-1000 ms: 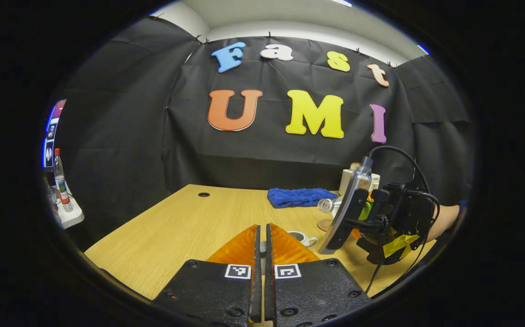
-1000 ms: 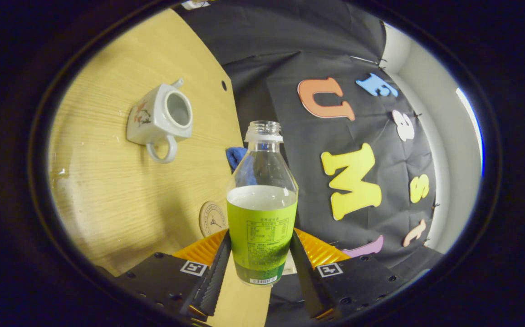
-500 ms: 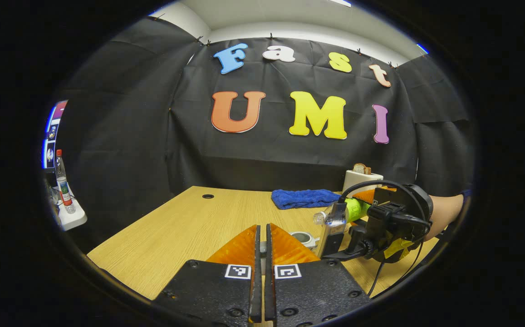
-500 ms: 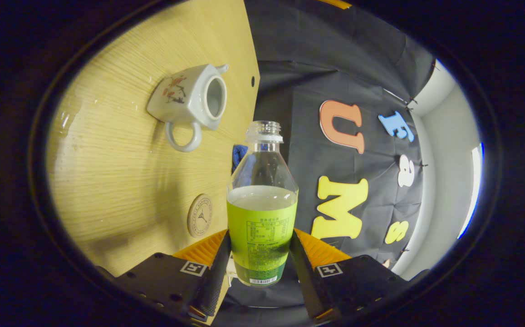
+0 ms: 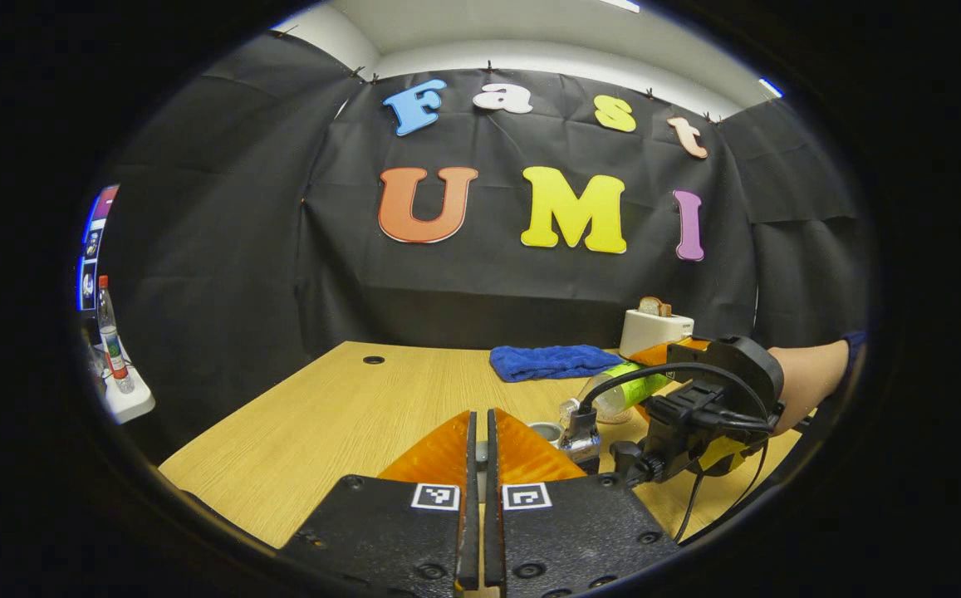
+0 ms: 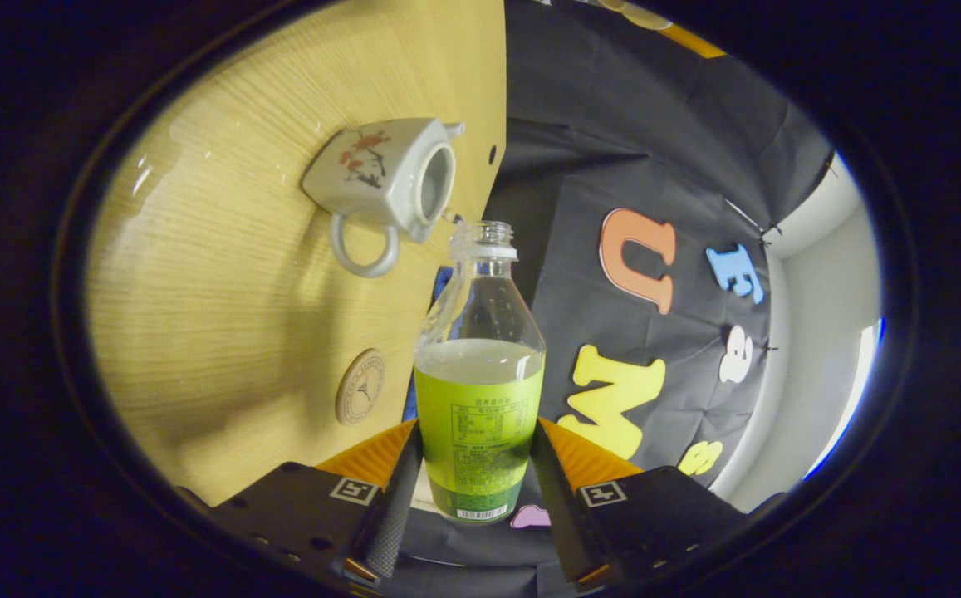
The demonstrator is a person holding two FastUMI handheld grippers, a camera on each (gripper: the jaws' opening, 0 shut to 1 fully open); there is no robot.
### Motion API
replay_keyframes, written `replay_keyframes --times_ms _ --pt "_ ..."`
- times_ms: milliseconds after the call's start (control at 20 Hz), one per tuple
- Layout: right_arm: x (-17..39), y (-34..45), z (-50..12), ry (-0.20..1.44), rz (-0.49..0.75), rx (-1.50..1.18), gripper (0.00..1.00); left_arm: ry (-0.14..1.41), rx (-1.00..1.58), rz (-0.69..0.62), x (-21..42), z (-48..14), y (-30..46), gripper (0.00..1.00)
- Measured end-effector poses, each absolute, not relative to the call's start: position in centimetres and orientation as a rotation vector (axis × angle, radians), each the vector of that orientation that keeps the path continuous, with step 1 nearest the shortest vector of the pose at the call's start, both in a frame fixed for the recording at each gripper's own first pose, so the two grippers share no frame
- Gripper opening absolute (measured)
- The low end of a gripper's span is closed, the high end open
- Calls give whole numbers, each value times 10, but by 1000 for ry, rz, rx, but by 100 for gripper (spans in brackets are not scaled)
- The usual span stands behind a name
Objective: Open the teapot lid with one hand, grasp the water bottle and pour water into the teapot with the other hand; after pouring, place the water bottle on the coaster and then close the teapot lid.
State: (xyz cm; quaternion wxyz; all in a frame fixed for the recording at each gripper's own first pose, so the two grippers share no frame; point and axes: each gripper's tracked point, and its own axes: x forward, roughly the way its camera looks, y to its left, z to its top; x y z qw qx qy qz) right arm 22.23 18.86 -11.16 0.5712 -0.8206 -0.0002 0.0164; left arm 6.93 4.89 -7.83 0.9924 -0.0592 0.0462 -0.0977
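A white teapot (image 6: 380, 178) with a painted side stands lidless on the wooden table (image 6: 223, 282); in the left gripper view its rim (image 5: 545, 431) peeks out past my fingers. My right gripper (image 6: 478, 448) is shut on a clear water bottle (image 6: 480, 365) with a green label. The bottle is tipped over, and its uncapped mouth (image 6: 484, 237) sits just beside the teapot's opening. The left gripper view shows that same right gripper (image 5: 663, 374) and the tilted bottle (image 5: 634, 386). My left gripper (image 5: 480, 436) is shut, with a pale sliver of the teapot lid (image 5: 480, 453) pinched between its fingers. A round coaster (image 6: 360, 387) lies near the bottle.
A blue cloth (image 5: 551, 362) and a white toaster (image 5: 654, 328) holding bread sit at the table's back. A person's forearm (image 5: 812, 374) reaches in from the right. A red-capped bottle (image 5: 110, 336) stands on a white shelf at far left. A cable hole (image 5: 373, 360) marks the tabletop.
The right gripper has tipped the bottle further over and lowered it, bringing its mouth to the teapot's opening. The left gripper has stayed shut and barely moved.
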Motion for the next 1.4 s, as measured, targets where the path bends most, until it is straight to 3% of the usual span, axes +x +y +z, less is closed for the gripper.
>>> replay_keyframes --times_ms 1400 --pt "218 224 -66 -174 -60 -2286 72 109 -97 -242 66 -87 53 5"
